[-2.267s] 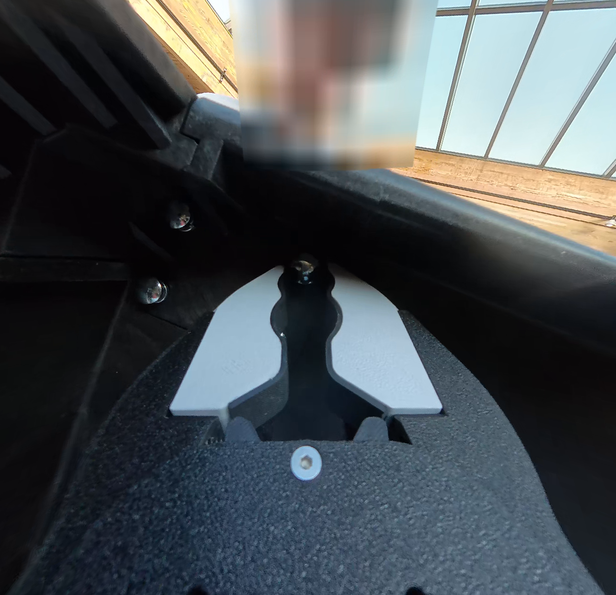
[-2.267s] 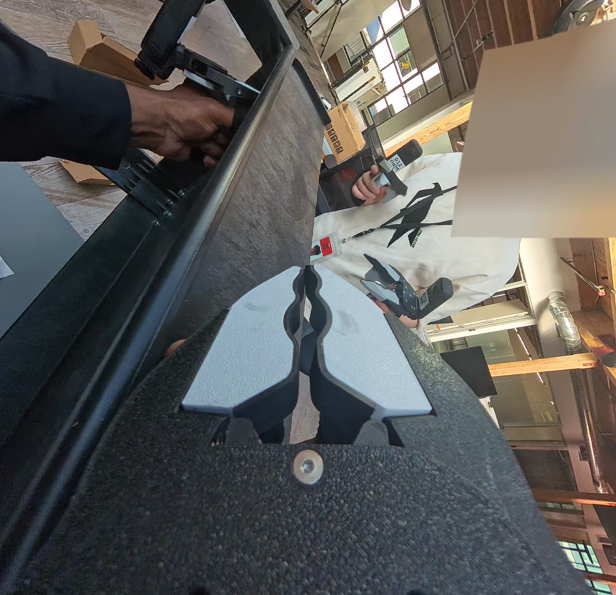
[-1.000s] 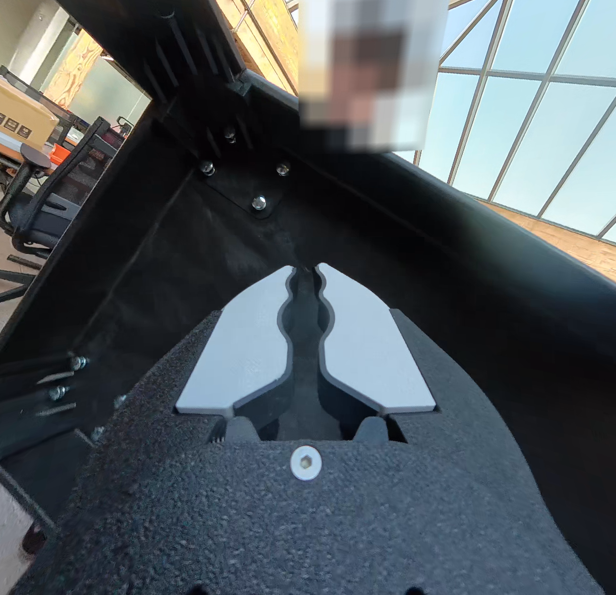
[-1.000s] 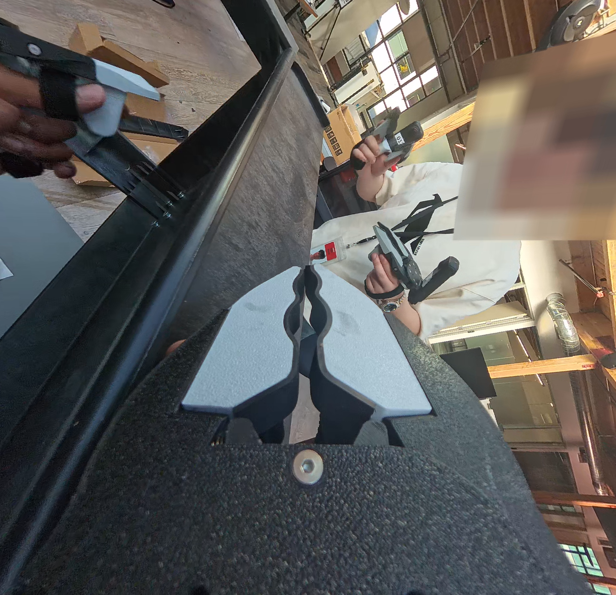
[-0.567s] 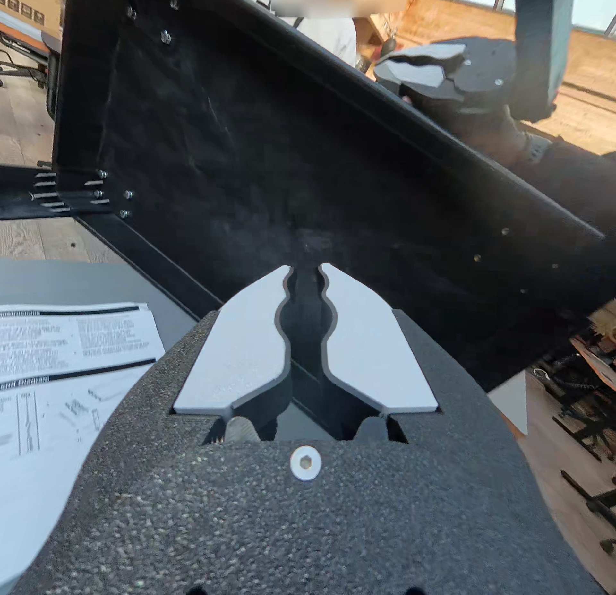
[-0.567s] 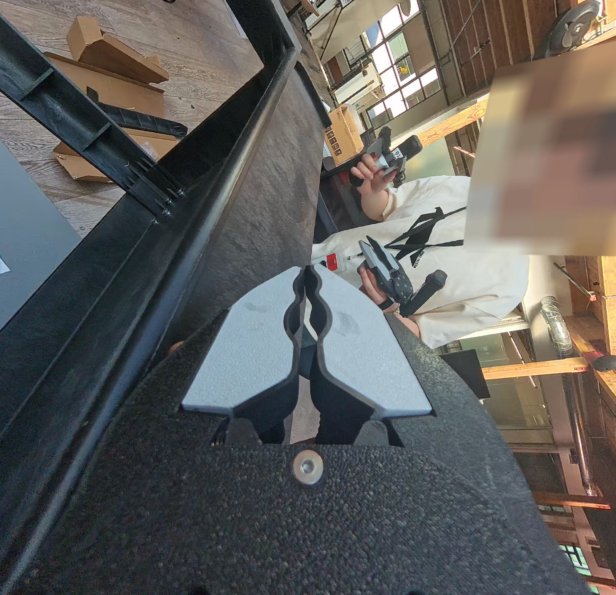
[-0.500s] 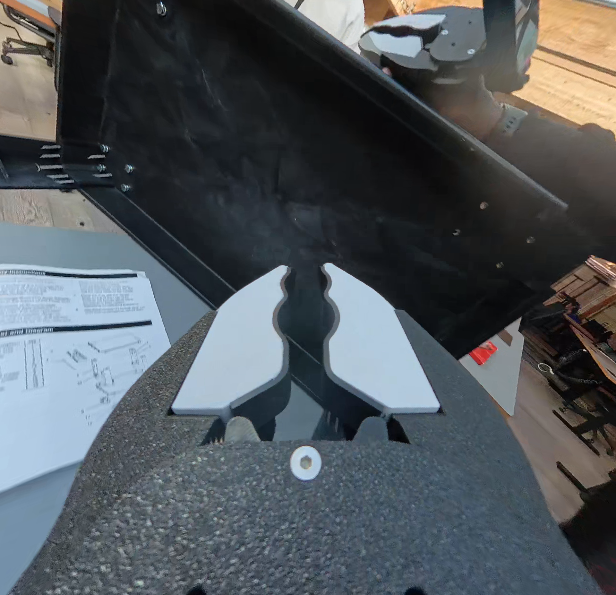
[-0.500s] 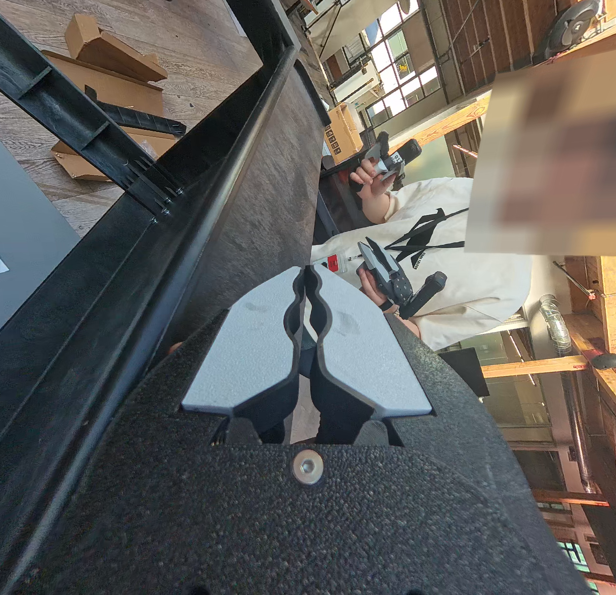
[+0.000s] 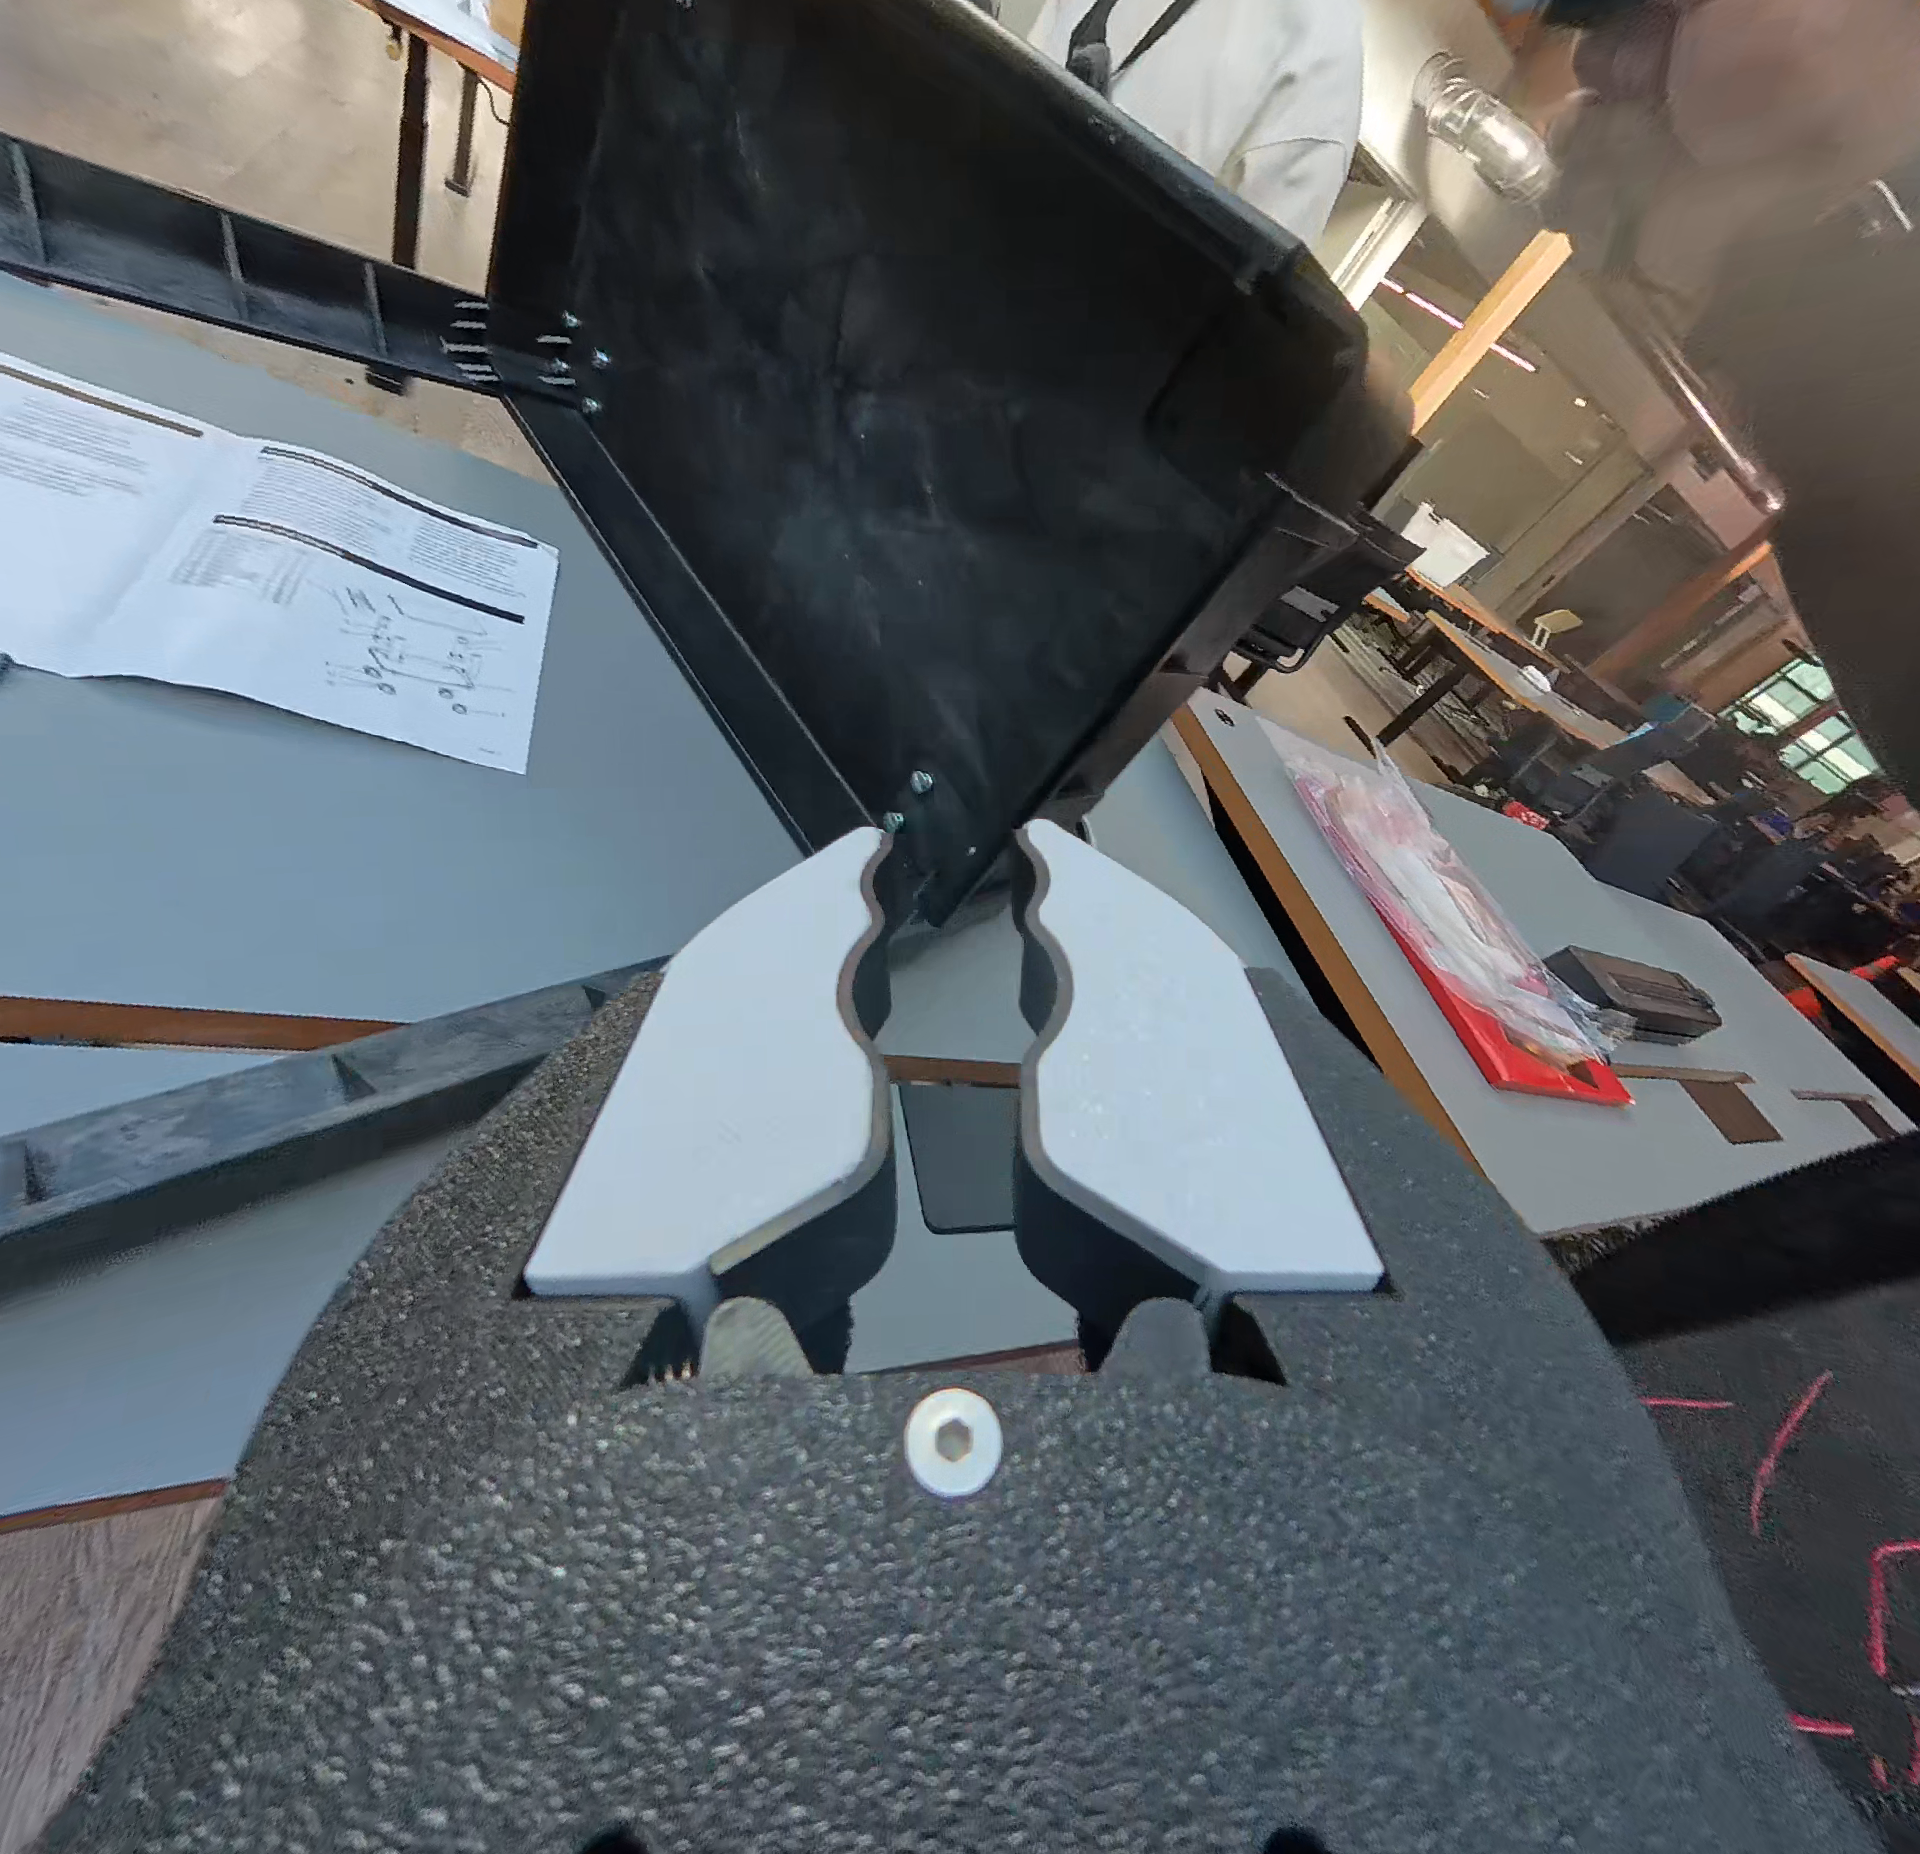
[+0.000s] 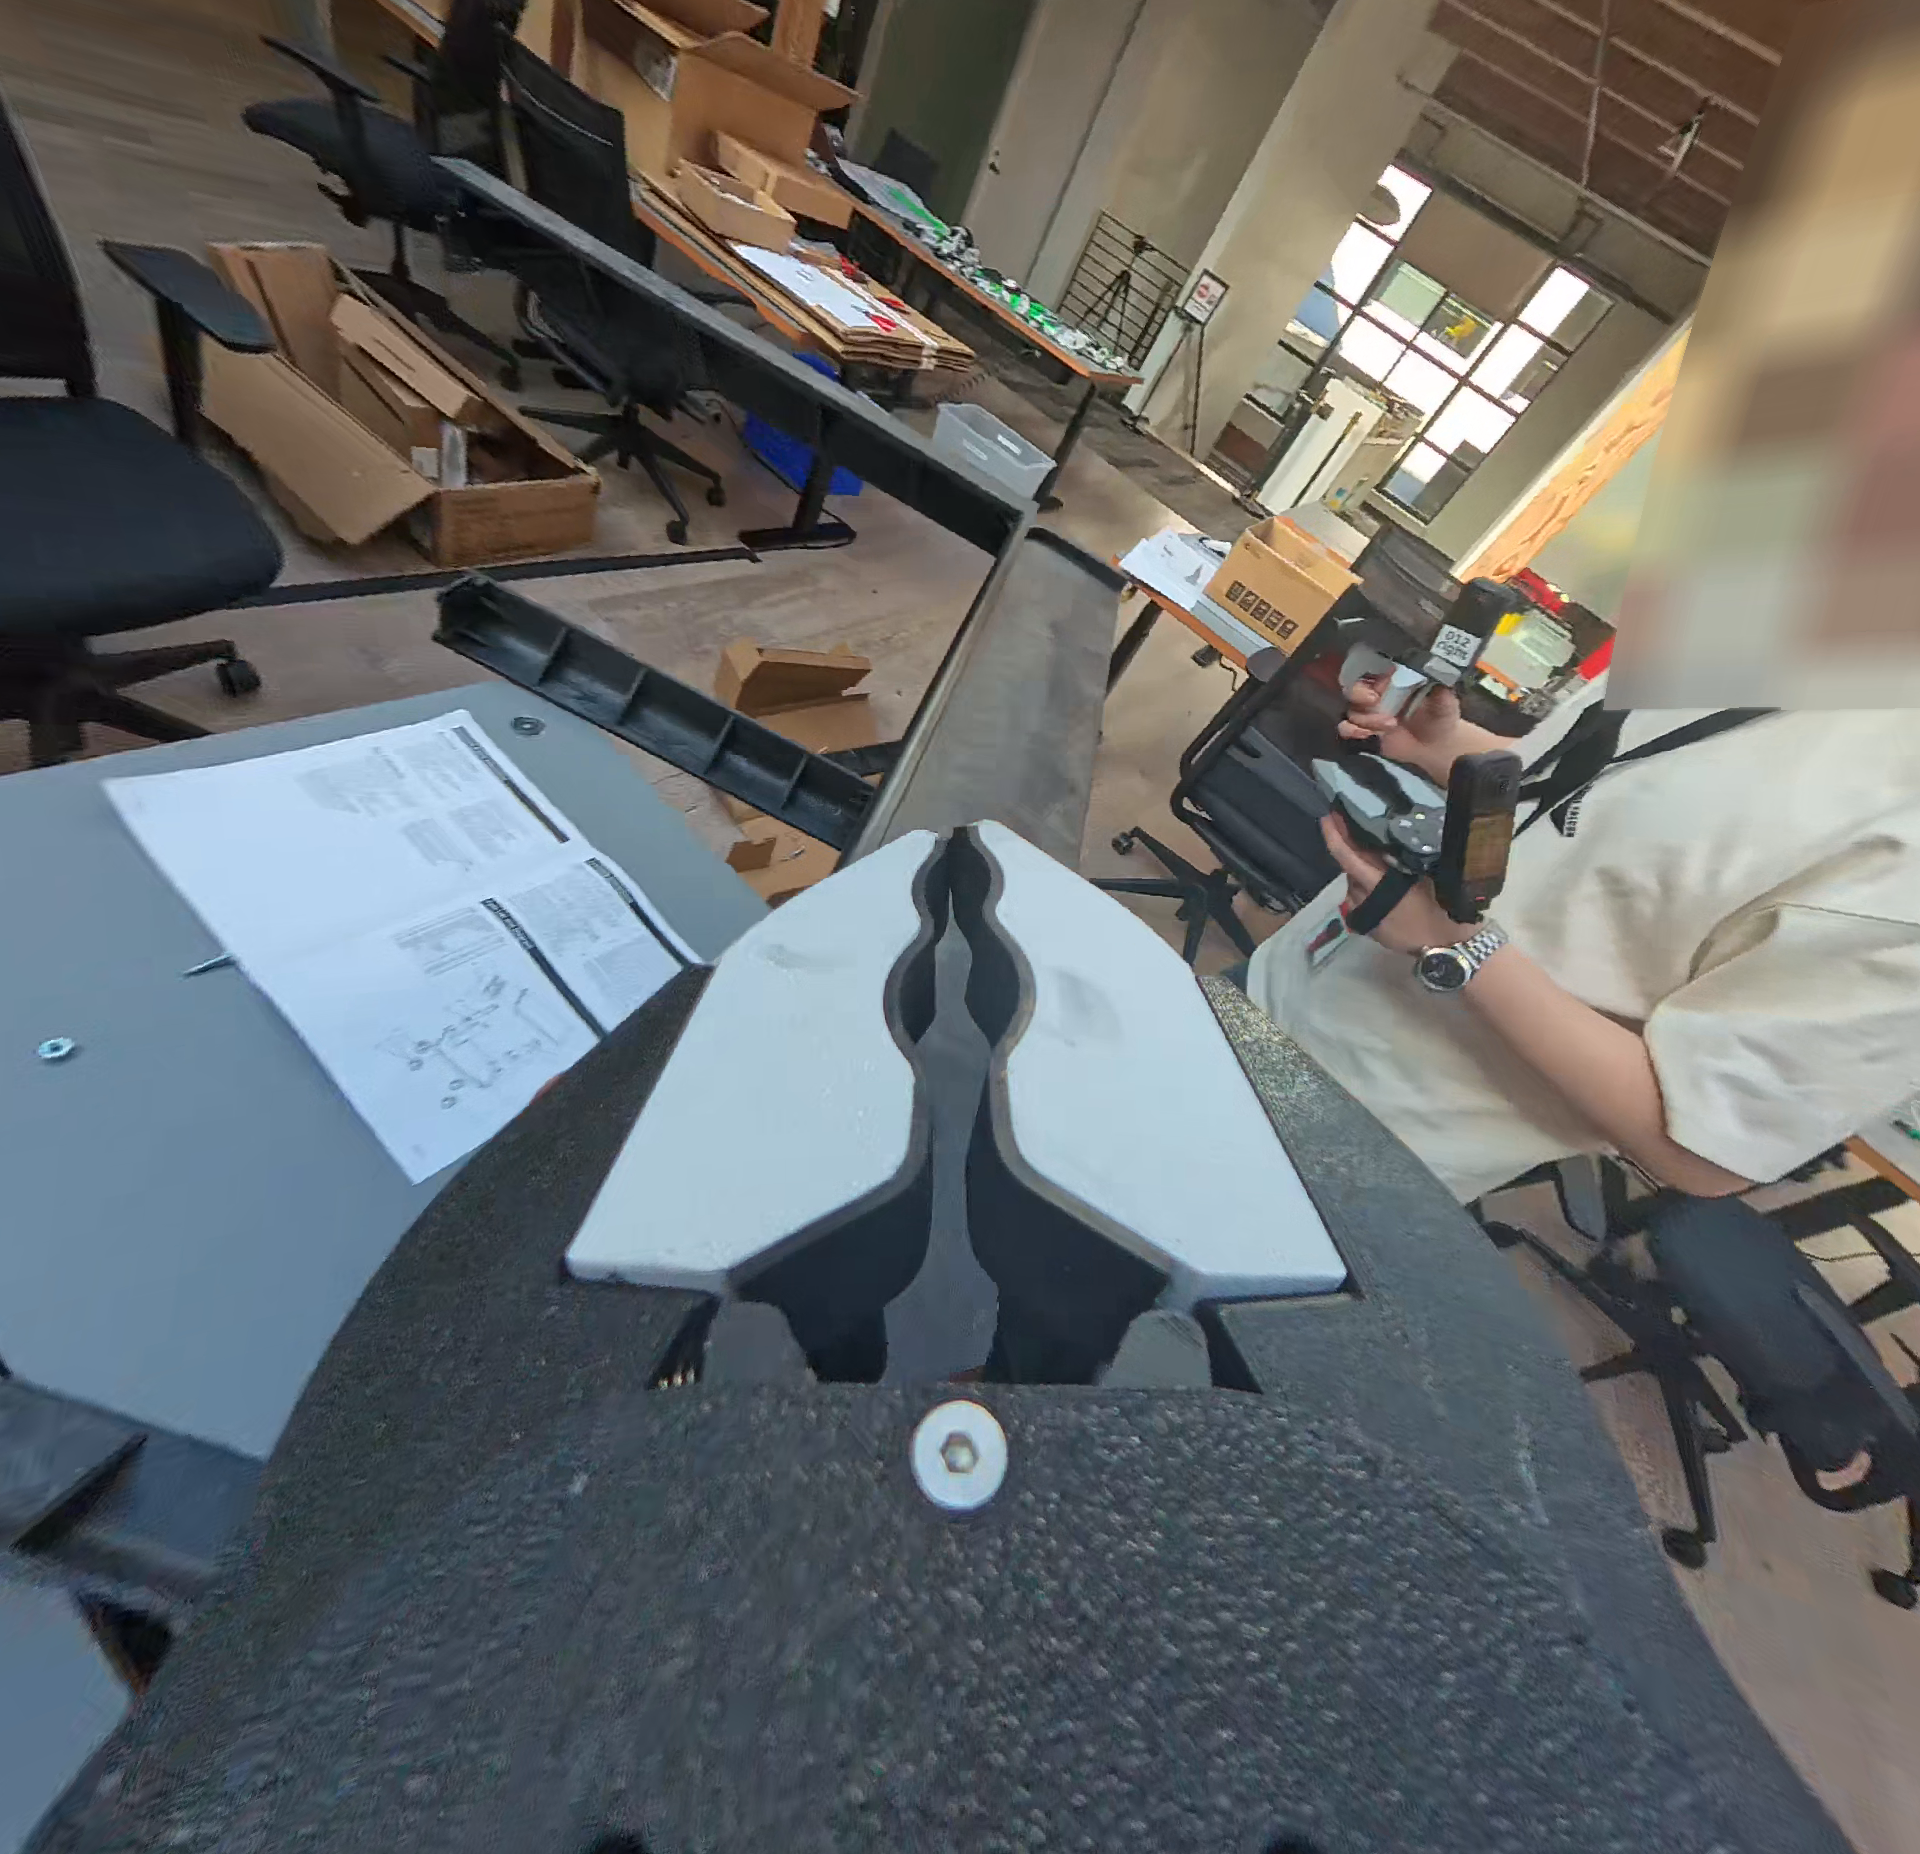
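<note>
A large black tray-like panel (image 9: 914, 402) stands tilted on one corner over the grey table (image 9: 312, 869). My left gripper (image 9: 951, 843) is open, and the panel's lower corner, with its small screws, sits between the fingertips. My right gripper (image 10: 961, 838) is shut on the panel's edge (image 10: 1029, 682), which runs away from the jaws, seen edge-on. A black ribbed rail (image 9: 239, 277) is screwed to the panel's far corner and also shows in the right wrist view (image 10: 665, 703).
A printed instruction sheet (image 9: 281, 578) lies on the table, with a nut (image 10: 54, 1049) and a screw (image 10: 208, 963) beside it. A second black rail (image 9: 260, 1108) lies at the near left. A red packet (image 9: 1455, 921) lies on the neighbouring table. A person (image 10: 1558, 973) holding grippers sits to the right. Left tips to right tips: about 45 cm.
My left gripper has backed out from the panel's inside to its lower corner, and its jaws have opened wider. The right view has swung level, still shut on the panel's edge.
</note>
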A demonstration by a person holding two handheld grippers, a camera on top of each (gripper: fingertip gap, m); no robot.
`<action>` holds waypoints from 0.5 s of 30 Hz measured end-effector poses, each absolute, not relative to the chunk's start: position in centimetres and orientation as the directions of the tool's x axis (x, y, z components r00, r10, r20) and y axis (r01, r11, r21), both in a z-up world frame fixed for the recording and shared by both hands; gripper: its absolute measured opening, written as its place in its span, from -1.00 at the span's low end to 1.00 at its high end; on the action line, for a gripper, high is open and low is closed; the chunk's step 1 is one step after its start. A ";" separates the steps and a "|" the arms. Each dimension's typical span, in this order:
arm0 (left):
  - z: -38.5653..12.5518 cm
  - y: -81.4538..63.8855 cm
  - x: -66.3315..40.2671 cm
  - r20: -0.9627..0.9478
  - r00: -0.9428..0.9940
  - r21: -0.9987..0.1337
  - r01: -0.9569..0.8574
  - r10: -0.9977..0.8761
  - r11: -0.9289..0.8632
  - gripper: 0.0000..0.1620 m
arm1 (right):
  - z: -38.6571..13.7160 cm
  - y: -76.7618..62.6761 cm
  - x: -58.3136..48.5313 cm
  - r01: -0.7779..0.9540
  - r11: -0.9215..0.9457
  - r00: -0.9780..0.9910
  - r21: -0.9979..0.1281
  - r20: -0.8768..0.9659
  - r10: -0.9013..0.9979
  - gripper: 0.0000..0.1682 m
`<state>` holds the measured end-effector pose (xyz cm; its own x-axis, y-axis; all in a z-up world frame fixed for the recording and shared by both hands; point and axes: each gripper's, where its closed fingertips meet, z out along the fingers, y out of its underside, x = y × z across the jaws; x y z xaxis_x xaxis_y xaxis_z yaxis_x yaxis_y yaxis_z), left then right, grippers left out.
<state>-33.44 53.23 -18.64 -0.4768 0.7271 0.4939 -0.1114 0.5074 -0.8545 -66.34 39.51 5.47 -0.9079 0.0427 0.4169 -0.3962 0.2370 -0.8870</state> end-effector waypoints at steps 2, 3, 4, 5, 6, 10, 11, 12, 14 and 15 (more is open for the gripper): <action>-18.8 55.5 -33.7 0.509 -0.435 -0.847 -0.100 0.743 0.522 -0.74 | 3.1 46.2 -64.2 -0.390 0.226 -0.916 -0.893 0.400 -0.001 -1.00; -18.8 56.4 -33.9 0.521 -0.411 -0.841 -0.094 0.748 0.533 -0.74 | 1.3 49.7 -63.2 -0.380 0.225 -0.922 -0.897 0.387 -0.015 -1.00; -18.9 57.3 -34.2 0.533 -0.381 -0.834 -0.086 0.756 0.545 -0.74 | -1.0 53.3 -62.4 -0.359 0.238 -0.931 -0.903 0.364 -0.024 -1.00; -18.9 58.2 -34.4 0.542 -0.349 -0.829 -0.073 0.765 0.554 -0.74 | -3.6 56.9 -61.6 -0.332 0.259 -0.941 -0.907 0.336 -0.029 -1.00; -19.0 59.1 -34.7 0.546 -0.316 -0.826 -0.051 0.776 0.561 -0.74 | -6.5 60.5 -60.6 -0.304 0.288 -0.951 -0.908 0.307 -0.034 -1.00; -19.2 63.8 -35.1 0.509 -0.162 -0.844 0.099 0.846 0.527 -0.74 | -17.2 73.5 -54.4 -0.135 0.480 -0.990 -0.867 0.141 -0.022 -1.00; -19.2 65.2 -35.0 0.498 -0.119 -0.849 0.136 0.859 0.511 -0.74 | -18.8 75.6 -52.1 -0.110 0.515 -0.993 -0.850 0.112 -0.027 -1.00; -19.2 66.5 -34.8 0.490 -0.077 -0.852 0.169 0.868 0.496 -0.74 | -19.9 77.1 -49.8 -0.098 0.533 -0.995 -0.840 0.091 -0.039 -1.00; -19.2 69.3 -34.2 0.474 0.003 -0.860 0.219 0.881 0.462 -0.75 | -20.9 78.2 -44.9 -0.098 0.535 -0.994 -0.839 0.062 -0.086 -1.00; -19.3 70.7 -33.9 0.464 0.037 -0.865 0.237 0.885 0.443 -0.75 | -21.0 78.1 -42.6 -0.112 0.529 -0.991 -0.841 0.058 -0.118 -1.00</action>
